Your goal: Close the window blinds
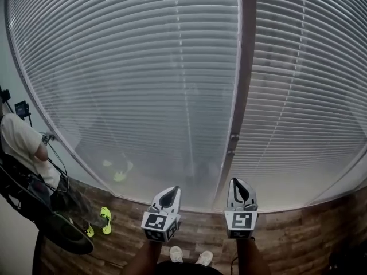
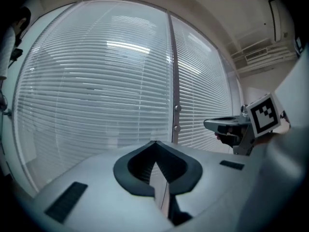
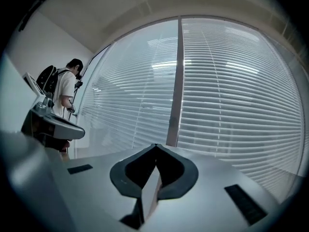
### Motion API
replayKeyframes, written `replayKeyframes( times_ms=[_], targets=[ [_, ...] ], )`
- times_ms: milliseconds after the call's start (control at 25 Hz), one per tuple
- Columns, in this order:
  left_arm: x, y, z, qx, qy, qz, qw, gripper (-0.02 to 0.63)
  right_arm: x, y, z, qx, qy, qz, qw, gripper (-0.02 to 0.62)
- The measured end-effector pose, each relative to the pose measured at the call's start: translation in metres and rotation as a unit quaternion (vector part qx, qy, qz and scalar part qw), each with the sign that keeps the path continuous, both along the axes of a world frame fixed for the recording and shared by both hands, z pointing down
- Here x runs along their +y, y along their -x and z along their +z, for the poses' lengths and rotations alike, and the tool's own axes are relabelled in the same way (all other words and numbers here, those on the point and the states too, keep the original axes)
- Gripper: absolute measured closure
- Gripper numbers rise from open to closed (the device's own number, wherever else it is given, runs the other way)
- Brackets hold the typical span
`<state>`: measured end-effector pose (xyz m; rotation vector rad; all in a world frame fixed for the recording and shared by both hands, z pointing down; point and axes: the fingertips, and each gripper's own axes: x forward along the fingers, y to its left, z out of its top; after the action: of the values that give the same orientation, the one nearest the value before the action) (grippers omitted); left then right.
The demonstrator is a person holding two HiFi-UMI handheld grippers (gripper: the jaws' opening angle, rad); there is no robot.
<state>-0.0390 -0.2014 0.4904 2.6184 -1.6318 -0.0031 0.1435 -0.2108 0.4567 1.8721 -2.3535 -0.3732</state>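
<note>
Now low in the head view: left gripper and right gripper, jaws of both pressed together, pinching nothing, short of the window blinds filling the upper frame. Likely hazard: slats bent or knocked askew if prodded with closed jaws.

Wood-plank floor: neon shoes, white shoes

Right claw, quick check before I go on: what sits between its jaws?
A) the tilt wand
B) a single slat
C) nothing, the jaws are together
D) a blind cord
C: in the right gripper view the right claw has its jaws meeting tip to tip with nothing between them, and the blinds hang beyond it, untouched.
</note>
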Motion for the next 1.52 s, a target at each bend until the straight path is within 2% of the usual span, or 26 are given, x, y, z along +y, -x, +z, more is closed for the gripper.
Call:
replayKeyframes(
  times_ms=[120, 280, 440, 640, 920, 1120, 1280, 1520],
  targets=[
    [0.010, 0.000, 0.007, -0.007, 0.022, -0.004, 0.9997, 0.606, 0.005, 0.003, 0.012, 0.002, 0.026, -0.012, 1.000, 0.592],
    [-0.007, -0.010, 0.008, -0.020, 0.055, -0.014, 0.9982, 0.606, -0.013, -0.008, 0.021, 0.011, 0.050, -0.016, 0.999, 0.592],
    [-0.019, -0.012, 0.005, -0.022, 0.056, -0.001, 0.9982, 0.606, -0.019, -0.003, 0.016, 0.014, 0.056, -0.013, 0.998, 0.592],
    [0.022, 0.013, 0.013, -0.021, 0.057, 0.011, 0.9981, 0.606, 0.022, 0.028, 0.016, 0.008, 0.048, -0.007, 0.999, 0.592],
    [0.065, 0.058, 0.034, -0.009, 0.078, 0.022, 0.9967, 0.606, 0.080, 0.073, 0.039, -0.010, 0.073, 0.005, 0.997, 0.592],
    [0.095, 0.062, 0.042, -0.015, 0.076, 0.048, 0.9959, 0.606, 0.117, 0.079, 0.048, -0.010, 0.087, 0.016, 0.996, 0.592],
    [0.124, 0.079, 0.034, -0.007, 0.074, 0.051, 0.9959, 0.606, 0.154, 0.094, 0.049, -0.010, 0.086, 0.030, 0.996, 0.592],
    [0.119, 0.079, 0.026, 0.001, 0.066, 0.070, 0.9954, 0.606, 0.161, 0.101, 0.047, -0.013, 0.089, 0.043, 0.995, 0.592]
  ],
)
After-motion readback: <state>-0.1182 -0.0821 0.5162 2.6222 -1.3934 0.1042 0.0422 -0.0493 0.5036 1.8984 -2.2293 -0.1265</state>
